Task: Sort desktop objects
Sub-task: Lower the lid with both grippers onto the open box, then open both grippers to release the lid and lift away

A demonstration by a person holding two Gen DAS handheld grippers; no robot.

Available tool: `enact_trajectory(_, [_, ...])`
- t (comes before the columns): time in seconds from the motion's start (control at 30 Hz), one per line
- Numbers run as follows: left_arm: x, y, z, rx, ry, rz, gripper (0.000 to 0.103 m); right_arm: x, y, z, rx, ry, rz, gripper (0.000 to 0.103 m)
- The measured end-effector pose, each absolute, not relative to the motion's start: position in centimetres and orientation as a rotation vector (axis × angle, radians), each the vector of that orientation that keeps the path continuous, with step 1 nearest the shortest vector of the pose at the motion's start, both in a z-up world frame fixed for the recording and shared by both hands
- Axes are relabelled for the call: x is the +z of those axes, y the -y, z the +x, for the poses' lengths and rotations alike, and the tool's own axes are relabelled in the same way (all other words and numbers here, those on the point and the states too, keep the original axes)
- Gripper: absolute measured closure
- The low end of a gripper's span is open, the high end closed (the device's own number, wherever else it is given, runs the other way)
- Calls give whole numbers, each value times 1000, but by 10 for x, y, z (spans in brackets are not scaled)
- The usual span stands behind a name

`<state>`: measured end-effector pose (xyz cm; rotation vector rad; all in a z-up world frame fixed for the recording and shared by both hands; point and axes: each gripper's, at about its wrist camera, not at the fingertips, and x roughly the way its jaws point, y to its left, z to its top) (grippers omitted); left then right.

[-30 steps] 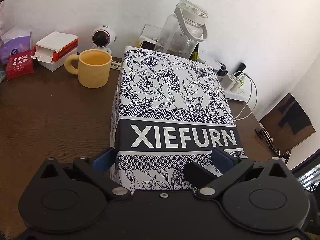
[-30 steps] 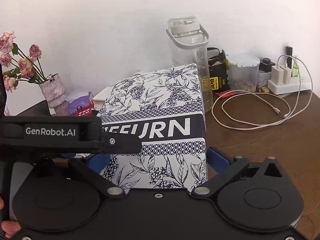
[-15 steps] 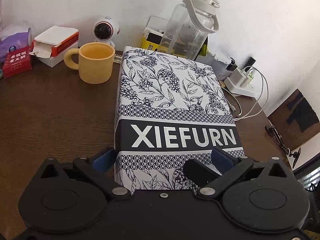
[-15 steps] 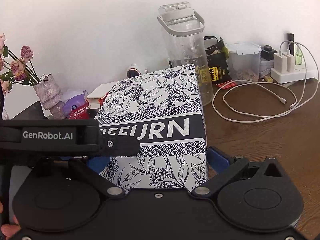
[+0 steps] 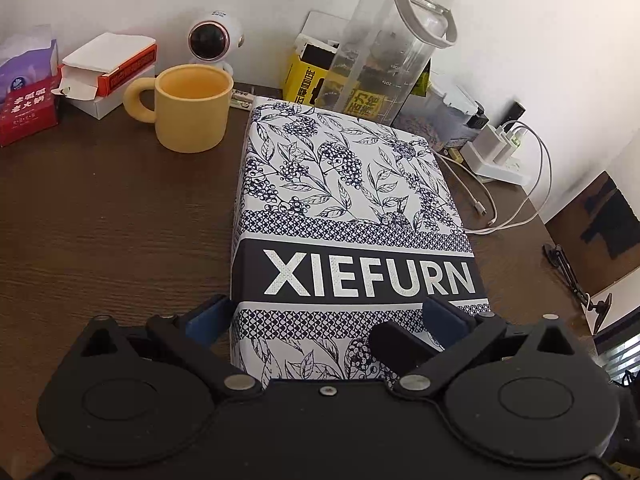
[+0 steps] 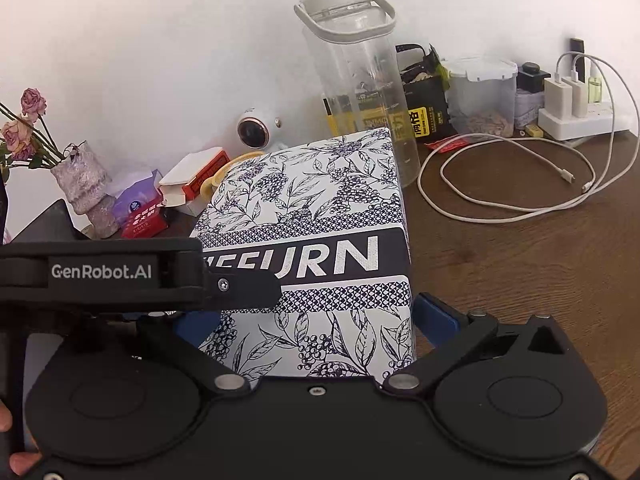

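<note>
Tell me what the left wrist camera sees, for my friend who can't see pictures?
The left tool grips the near end of a blue-and-white flowery box marked XIEFURN on a dark wooden desk. Behind the box are a yellow mug, a small round white camera and a tall clear jug by the white wall.

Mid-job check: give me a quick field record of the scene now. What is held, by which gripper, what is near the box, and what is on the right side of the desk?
held item: XIEFURN box, white with blue botanical print
left gripper: shut on box, blue pads on both sides
right gripper: shut on box, same near end
box far end: next to clear water bottle
left of box: yellow mug, standing apart from it
behind mug: small white camera
right side: white charging cable looped on wooden desk
</note>
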<state>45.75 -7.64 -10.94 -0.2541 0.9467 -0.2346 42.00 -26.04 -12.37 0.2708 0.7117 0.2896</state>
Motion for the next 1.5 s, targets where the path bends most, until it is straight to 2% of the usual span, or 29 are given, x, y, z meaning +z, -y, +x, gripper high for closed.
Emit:
enact_trajectory(0.4, [-121,79,472,-234,-1018,-239,0,-136,261,429,279,-794,289,1])
enact_trajectory(0.7, [-121,78,467,-234,-990,-245,0,-137,263,427,295,-779,286,0])
enact_trajectory(0.93, [-86,69,444,-268,-878,-164,0,-101,262,404,346,-720,163,0])
enact_trajectory(1.17, [-40,58,382,-265,-749,-83,0,-59,257,344,380,-678,83,0])
enact_trajectory(1.5, [5,51,241,-250,-663,-22,0,-13,256,214,433,-663,62,0])
